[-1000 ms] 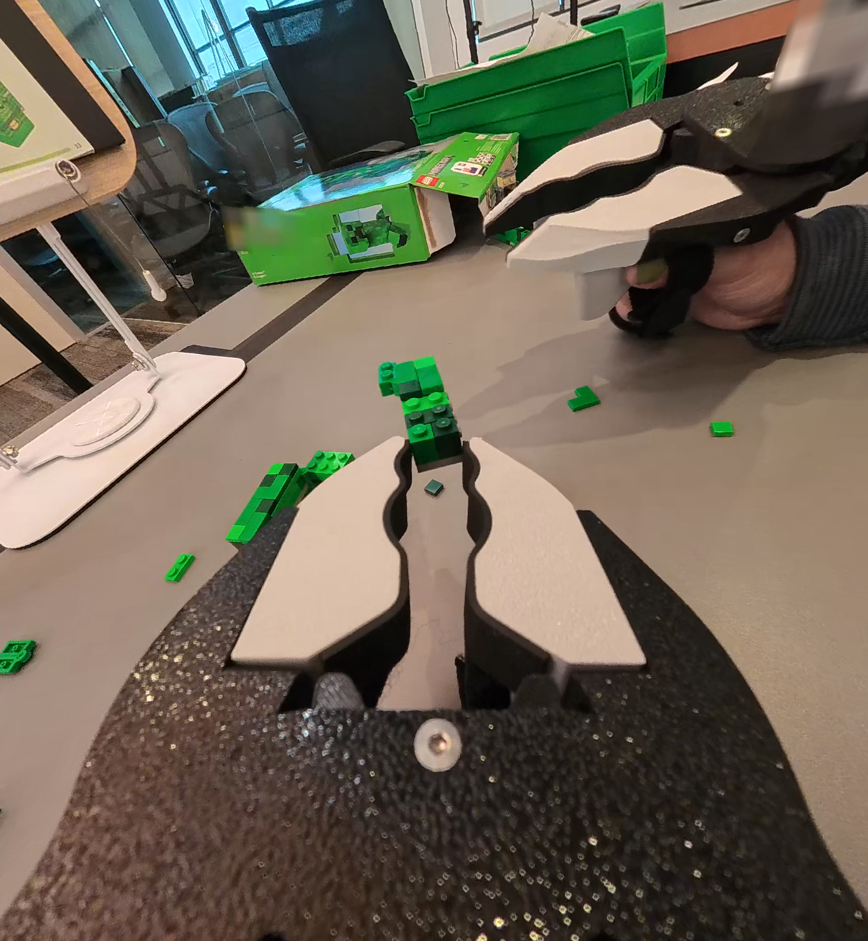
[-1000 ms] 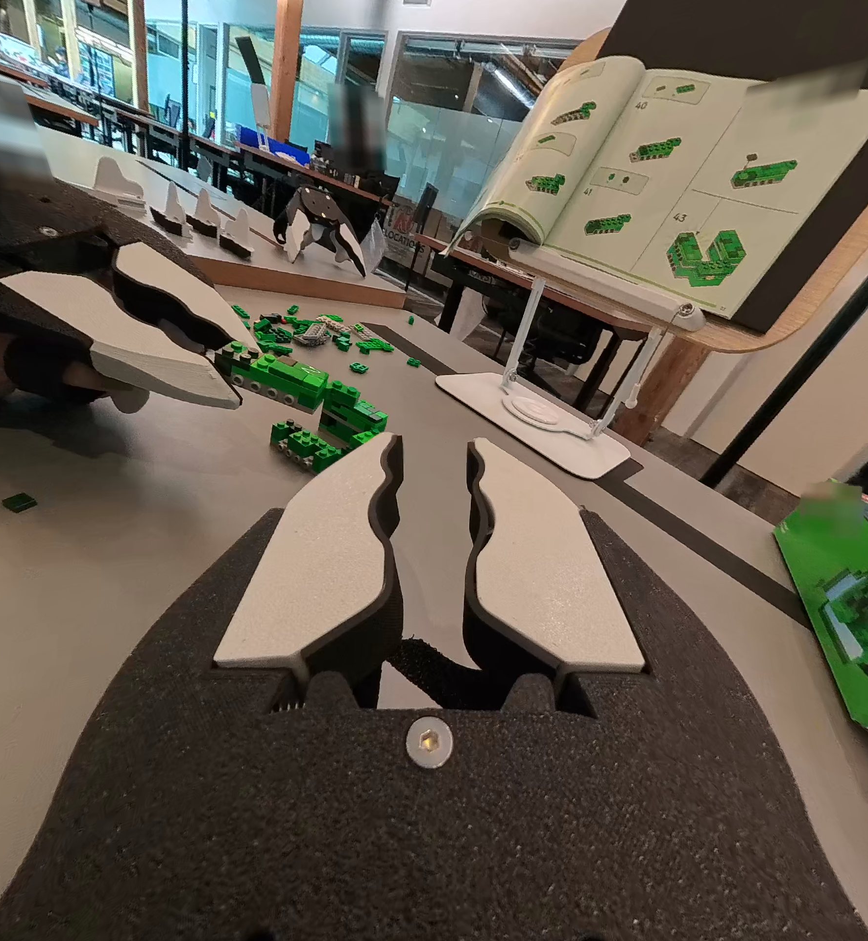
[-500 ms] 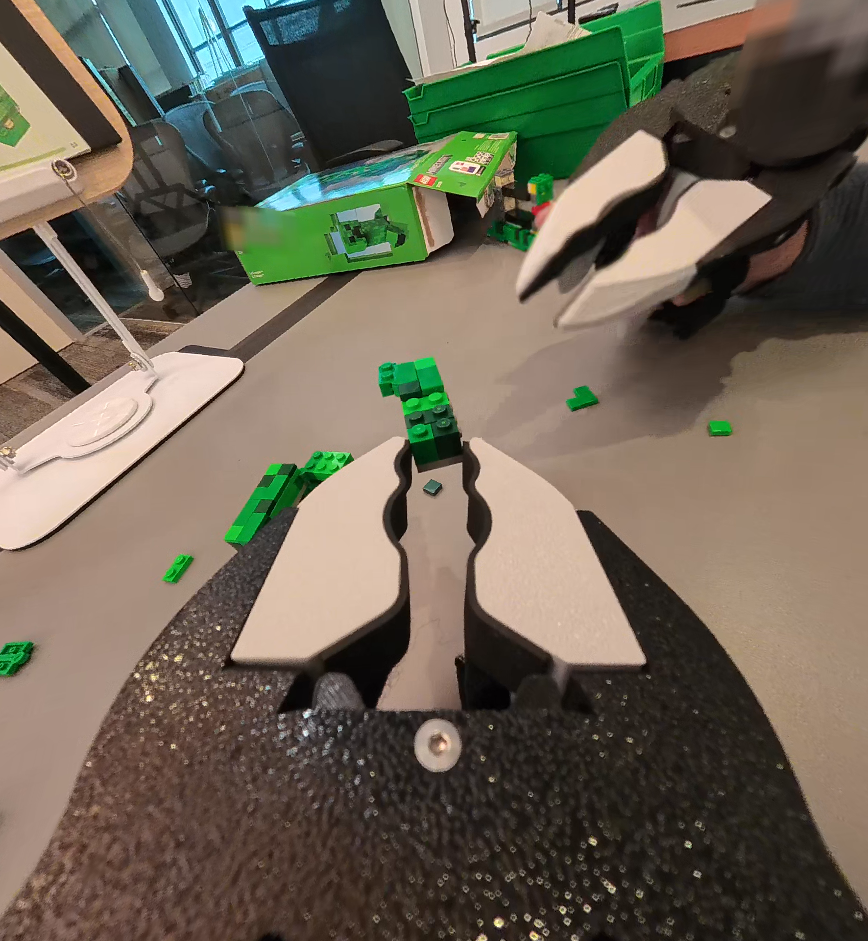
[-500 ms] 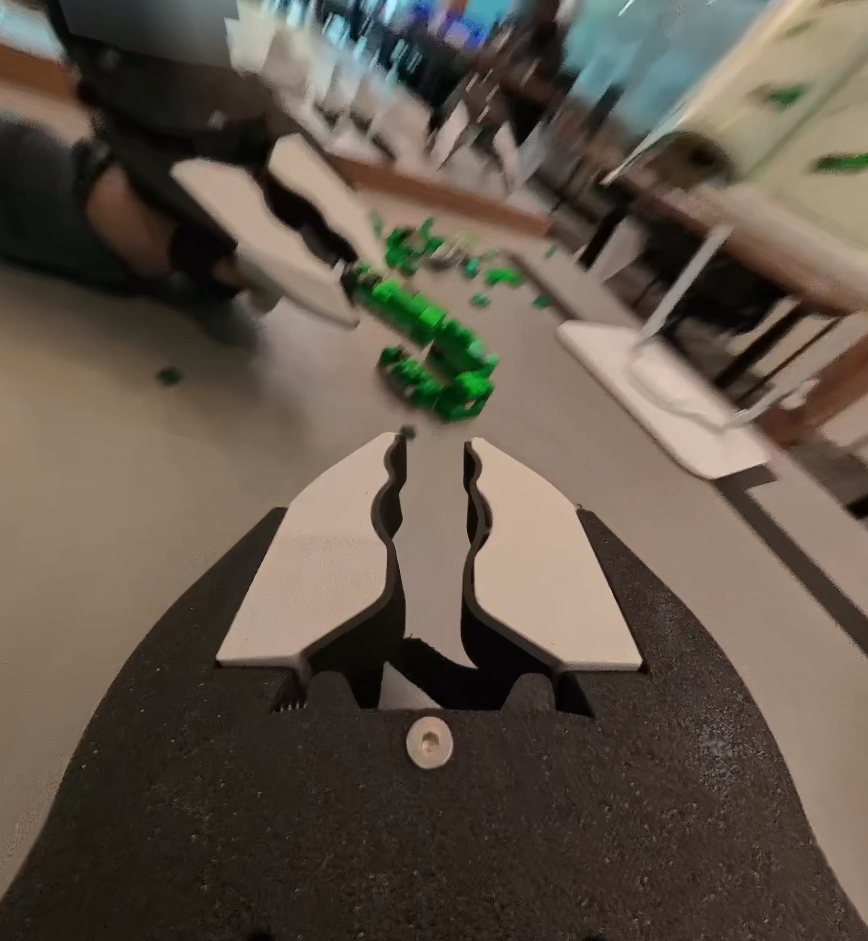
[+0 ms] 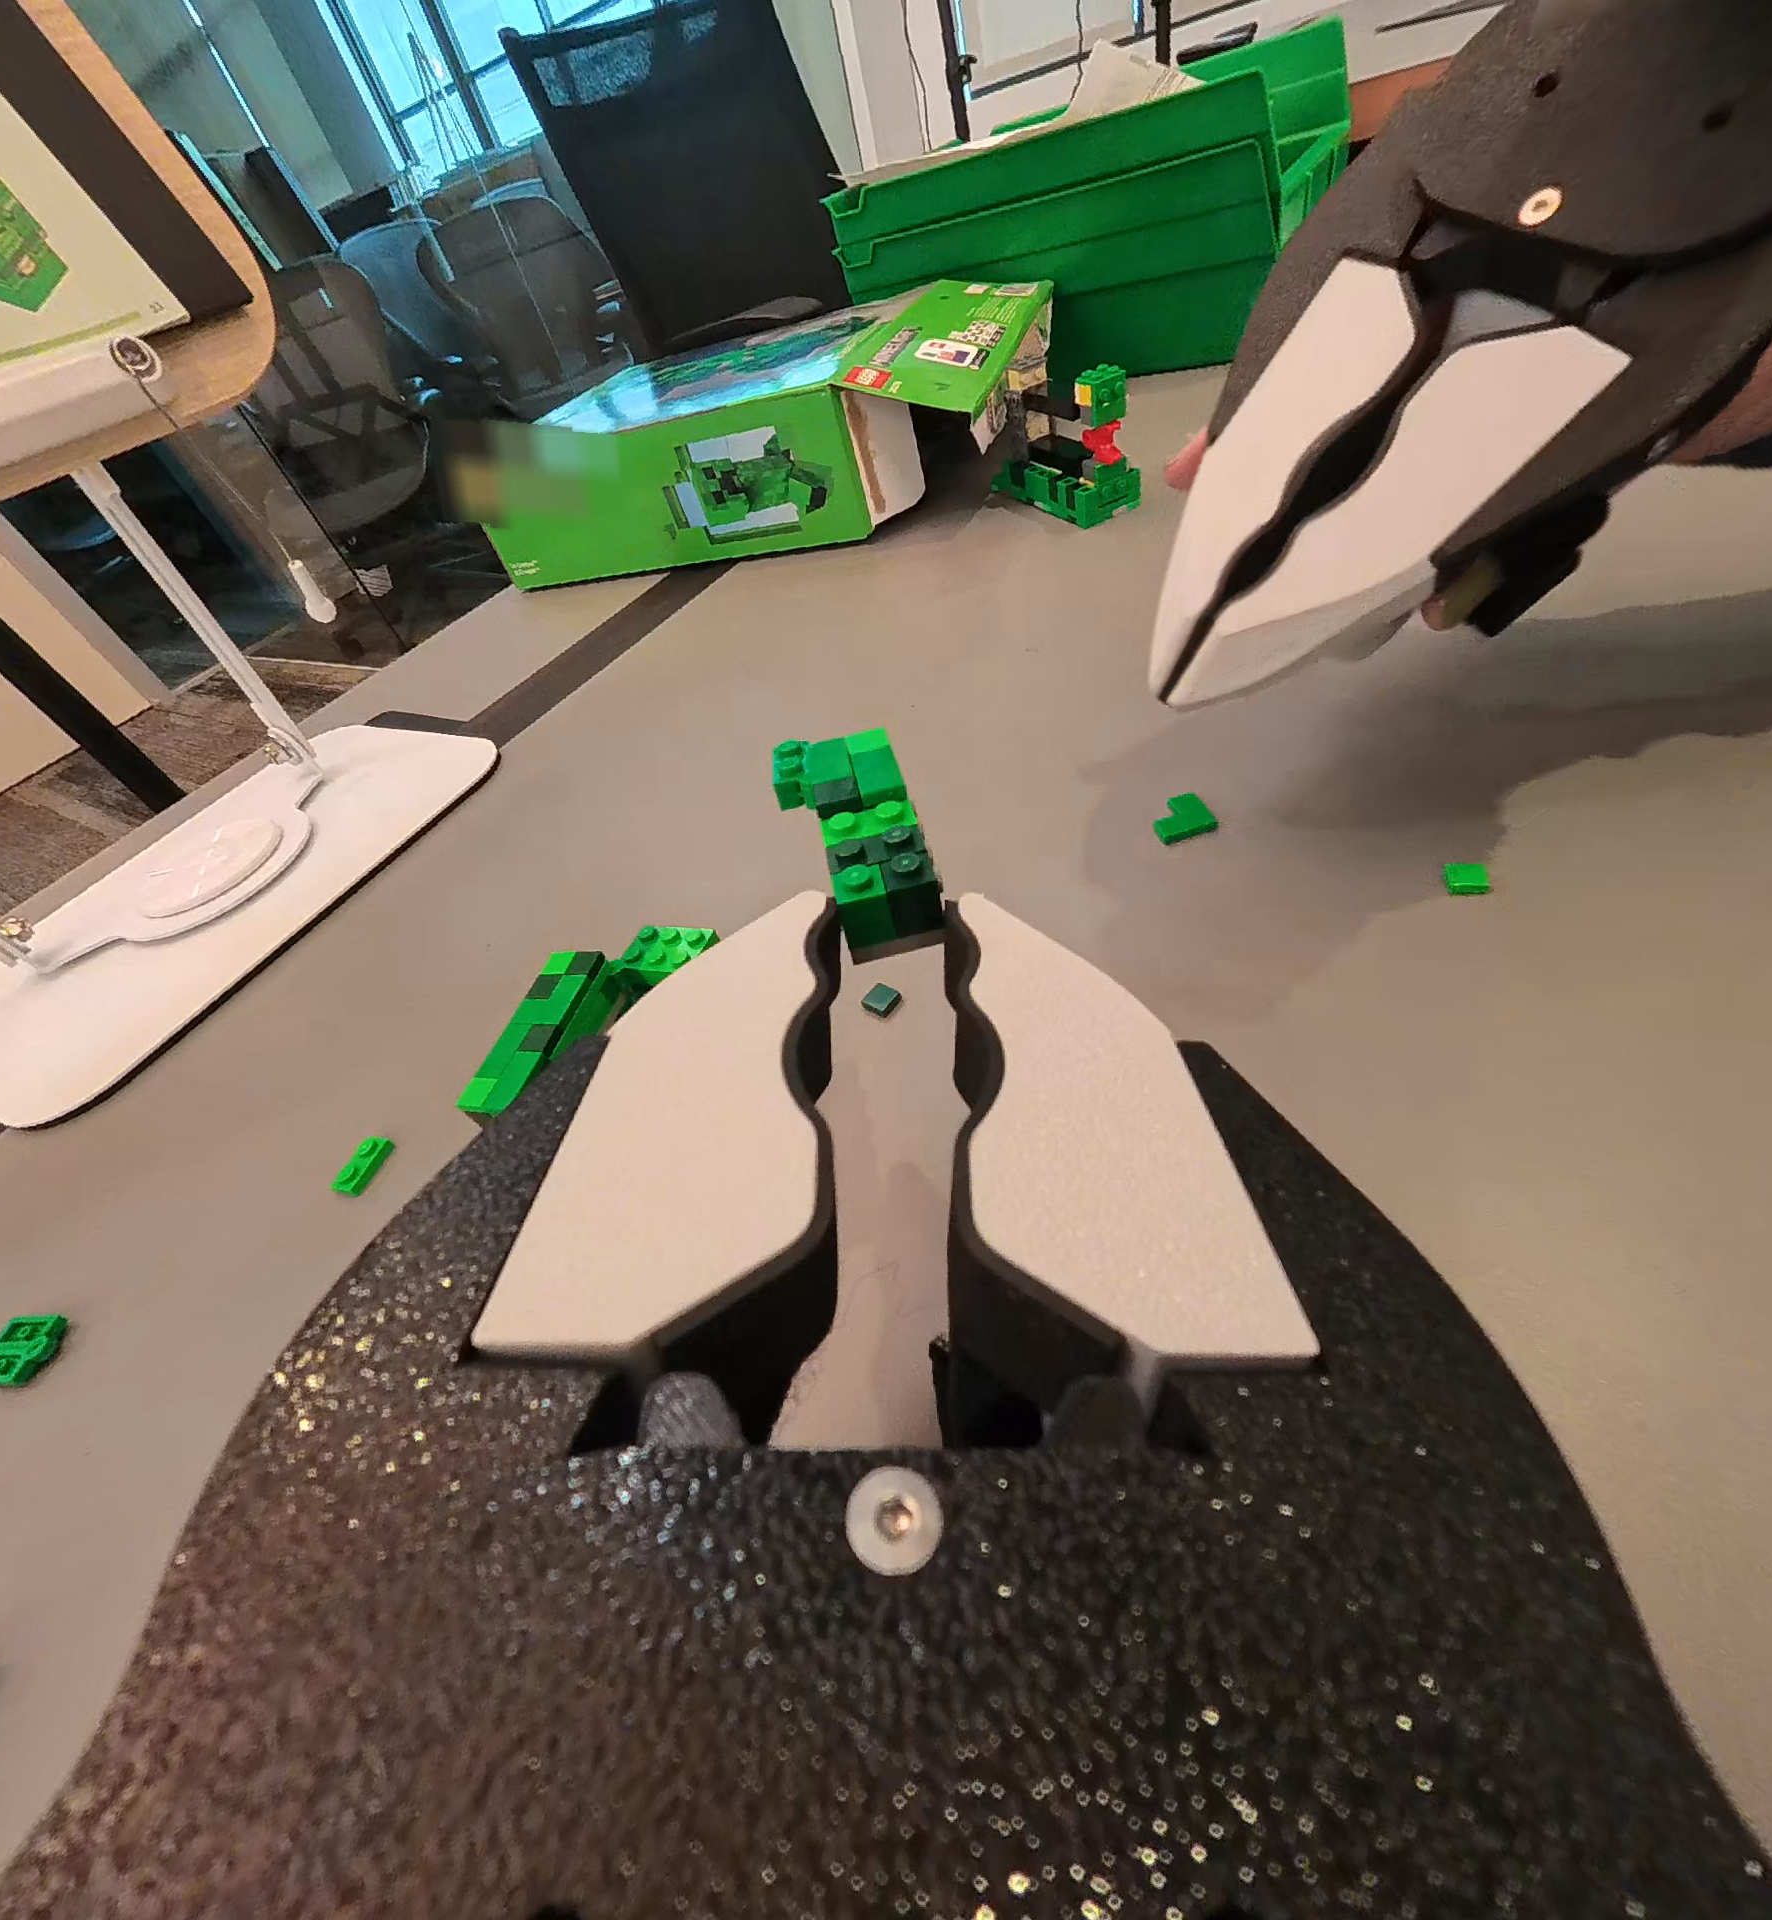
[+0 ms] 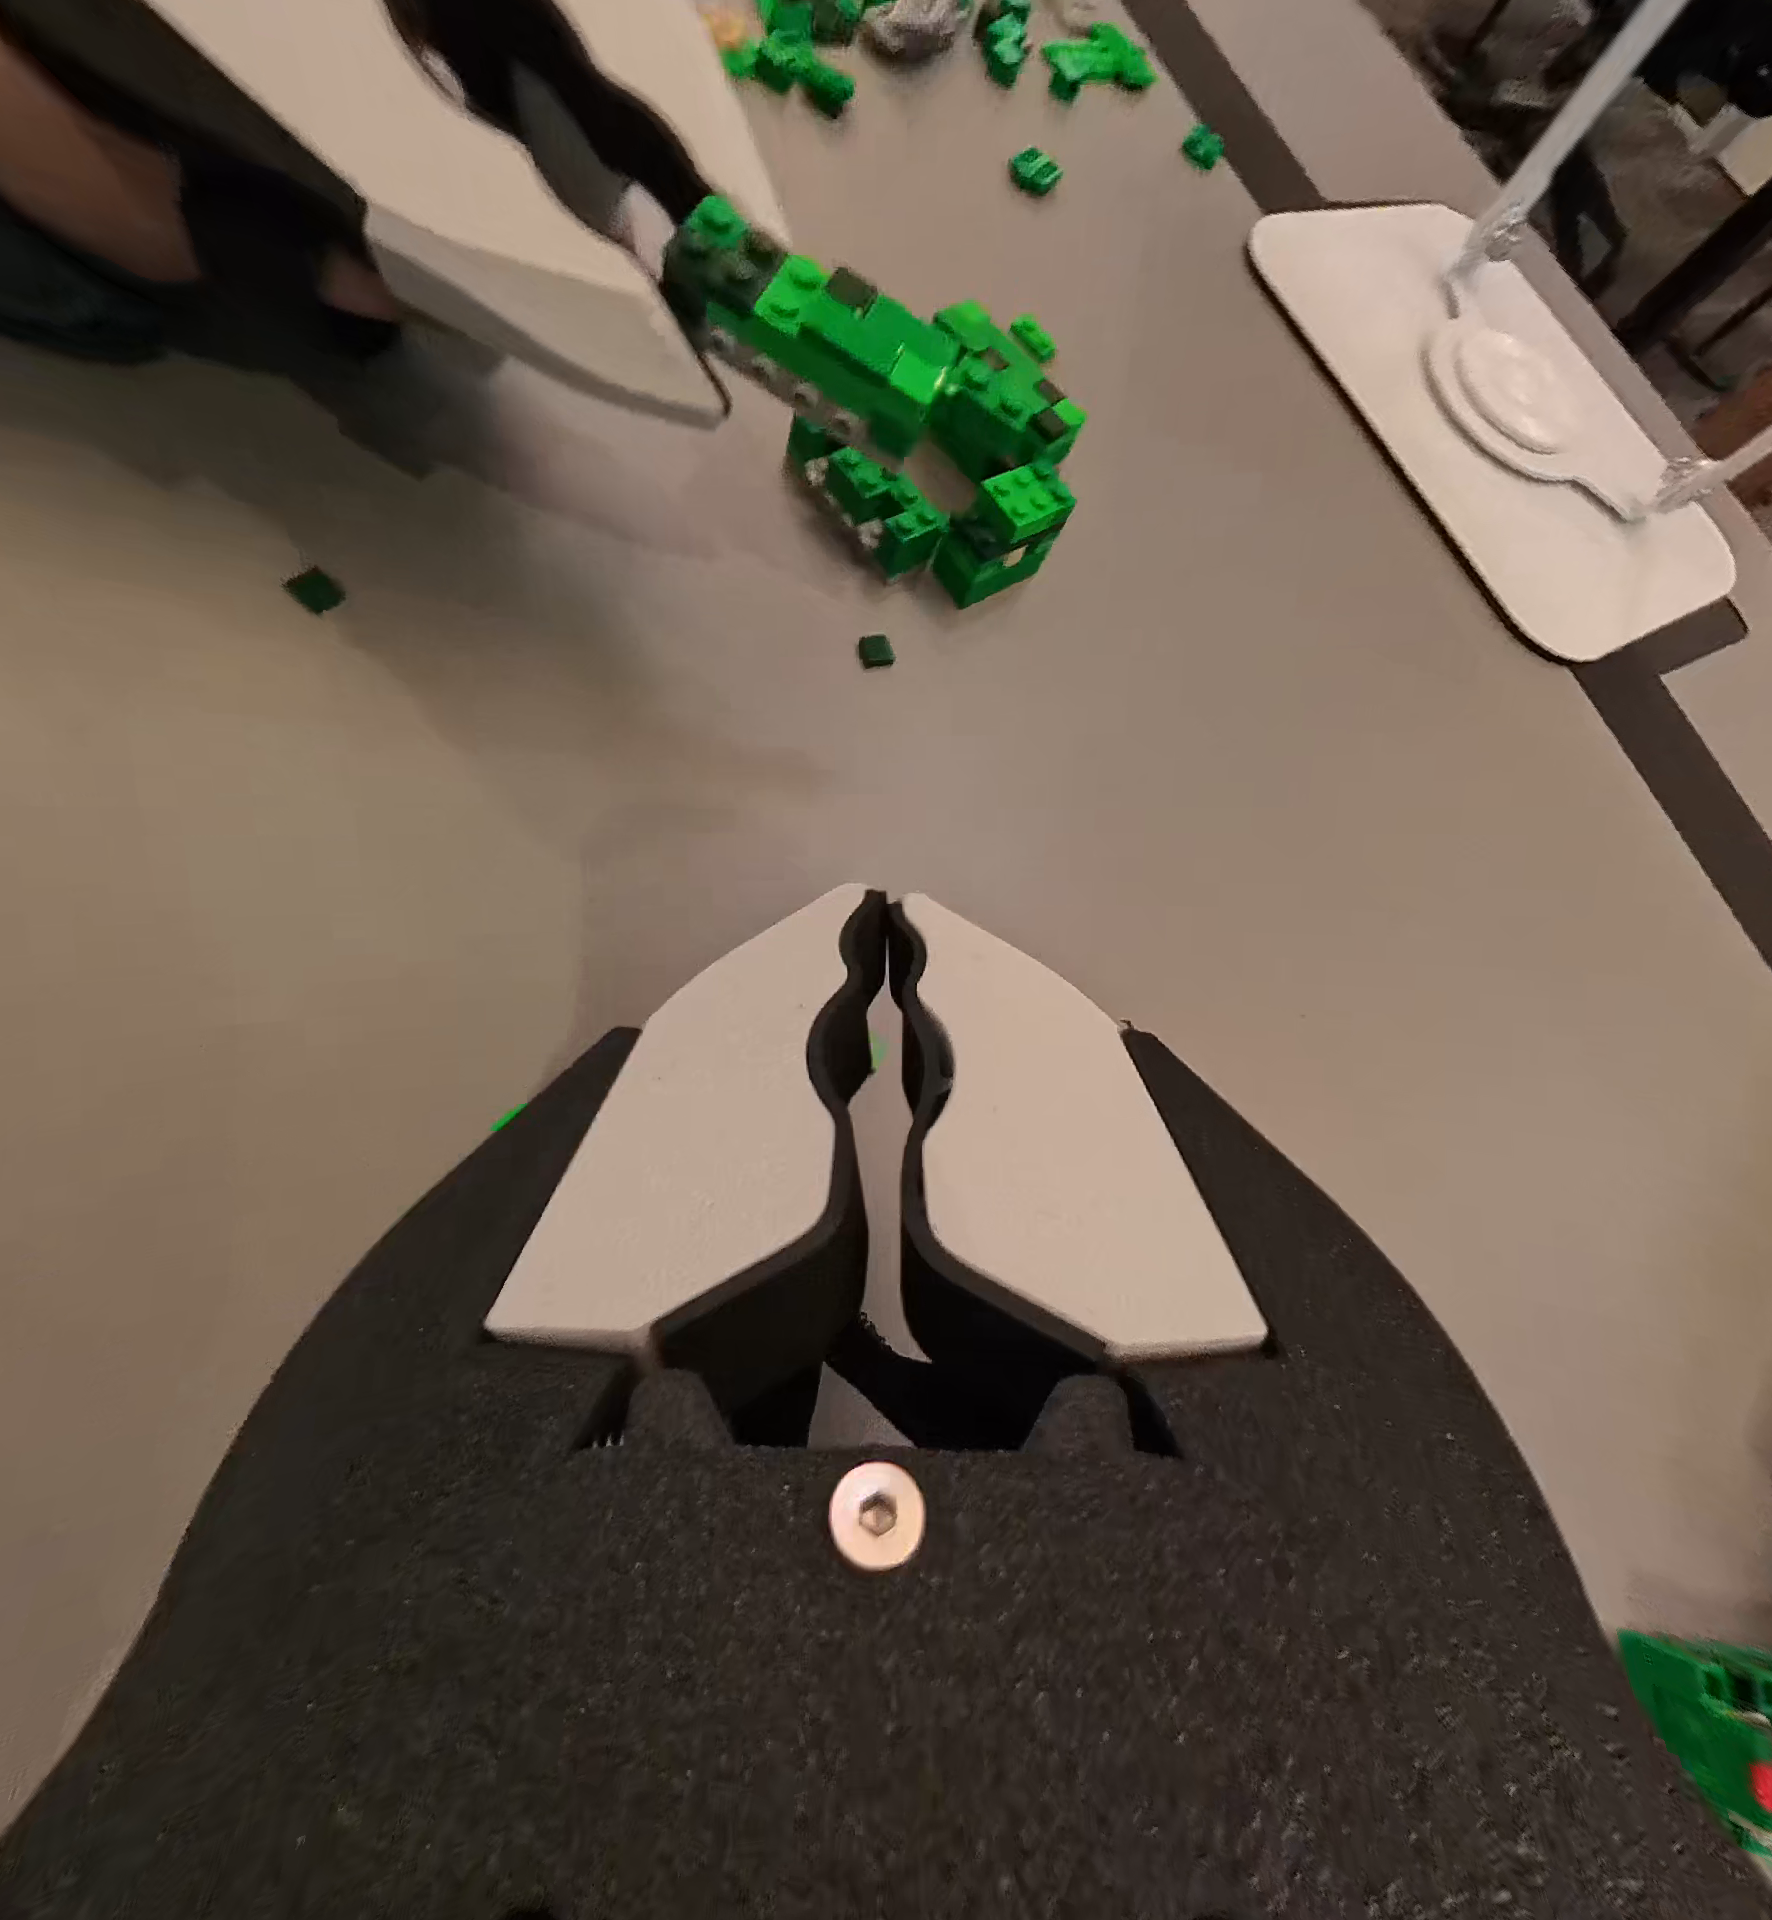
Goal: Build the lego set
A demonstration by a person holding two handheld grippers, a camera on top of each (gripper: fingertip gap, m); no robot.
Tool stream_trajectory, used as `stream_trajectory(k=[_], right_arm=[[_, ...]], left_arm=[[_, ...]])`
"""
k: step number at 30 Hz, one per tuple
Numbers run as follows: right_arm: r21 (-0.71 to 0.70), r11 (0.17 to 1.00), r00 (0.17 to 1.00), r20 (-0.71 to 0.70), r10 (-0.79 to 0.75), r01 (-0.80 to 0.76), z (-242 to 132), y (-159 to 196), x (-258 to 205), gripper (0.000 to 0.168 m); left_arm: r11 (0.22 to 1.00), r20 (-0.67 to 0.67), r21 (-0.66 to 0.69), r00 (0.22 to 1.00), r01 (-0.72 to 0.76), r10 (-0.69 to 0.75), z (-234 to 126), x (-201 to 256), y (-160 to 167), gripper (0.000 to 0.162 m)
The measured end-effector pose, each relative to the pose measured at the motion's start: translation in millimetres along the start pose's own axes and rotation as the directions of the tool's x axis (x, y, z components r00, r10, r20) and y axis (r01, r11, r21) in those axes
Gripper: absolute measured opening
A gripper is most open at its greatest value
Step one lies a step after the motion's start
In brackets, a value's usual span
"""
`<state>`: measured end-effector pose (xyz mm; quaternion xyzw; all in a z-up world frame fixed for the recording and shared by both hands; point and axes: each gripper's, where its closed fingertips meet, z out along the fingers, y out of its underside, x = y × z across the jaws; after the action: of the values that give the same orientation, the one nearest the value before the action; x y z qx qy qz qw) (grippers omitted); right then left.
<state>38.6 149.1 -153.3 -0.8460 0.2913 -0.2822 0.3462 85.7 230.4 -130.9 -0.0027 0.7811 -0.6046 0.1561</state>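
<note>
- At the far left we see a white flat-based book stand [image 5: 207,883] on the grey tabletop [image 5: 1381,1143], carrying an open instruction booklet [image 5: 9,239].
- Just right of the stand's base lies a second green brick assembly [image 5: 560,1018], flat on the table, with small loose green plates [image 5: 362,1164] near it.
- In the middle our left gripper [image 5: 892,914] pinches the dark end of a long green brick assembly [image 5: 866,831] between its white fingertips; the piece juts forward from the tips, and in the right wrist view appears held above the table.
- Under the fingers a tiny dark green tile [image 5: 880,1000] lies on the table.
- Behind stand an opened green cardboard box [image 5: 716,468] and green plastic bins [image 5: 1069,239].
- Right of the assembly sit an L-shaped green plate [image 5: 1185,817] and a small square green tile [image 5: 1465,877].
- At the far right our right gripper [image 5: 1168,681] hovers above the table, its fingers pressed together with nothing between them.
</note>
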Motion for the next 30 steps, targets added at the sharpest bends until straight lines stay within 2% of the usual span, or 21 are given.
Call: stream_trajectory(k=[3,7,15,20,25,30], right_arm=[[-0.063,0.997,0.999,0.009,-0.042,0.043,0,12,3,0.0],[-0.074,0.995,0.998,0.008,-0.06,0.061,0,18,12,0.0],[-0.115,0.992,0.999,-0.015,-0.051,0.049,1,32,21,0.0],[-0.148,0.989,1.0,-0.002,0.007,-0.007,4,41,25,0.0],[-0.156,0.985,0.995,0.065,0.081,-0.071,7,42,22,0.0],[-0.163,0.986,0.984,0.164,0.07,-0.043,10,40,10,0.0]], left_arm=[[1.0,0.0,-0.002,1.0,-0.004,0.004,0,1,0,0.018],[1.0,-0.001,-0.003,1.0,-0.008,0.008,0,1,0,0.018],[1.0,-0.006,-0.005,1.0,-0.014,0.014,1,2,0,0.018],[1.0,-0.008,-0.005,1.0,-0.014,0.014,1,3,1,0.018],[1.0,-0.01,-0.006,1.0,-0.014,0.014,1,3,1,0.018],[1.0,-0.012,-0.007,1.0,-0.016,0.016,1,3,1,0.018]])
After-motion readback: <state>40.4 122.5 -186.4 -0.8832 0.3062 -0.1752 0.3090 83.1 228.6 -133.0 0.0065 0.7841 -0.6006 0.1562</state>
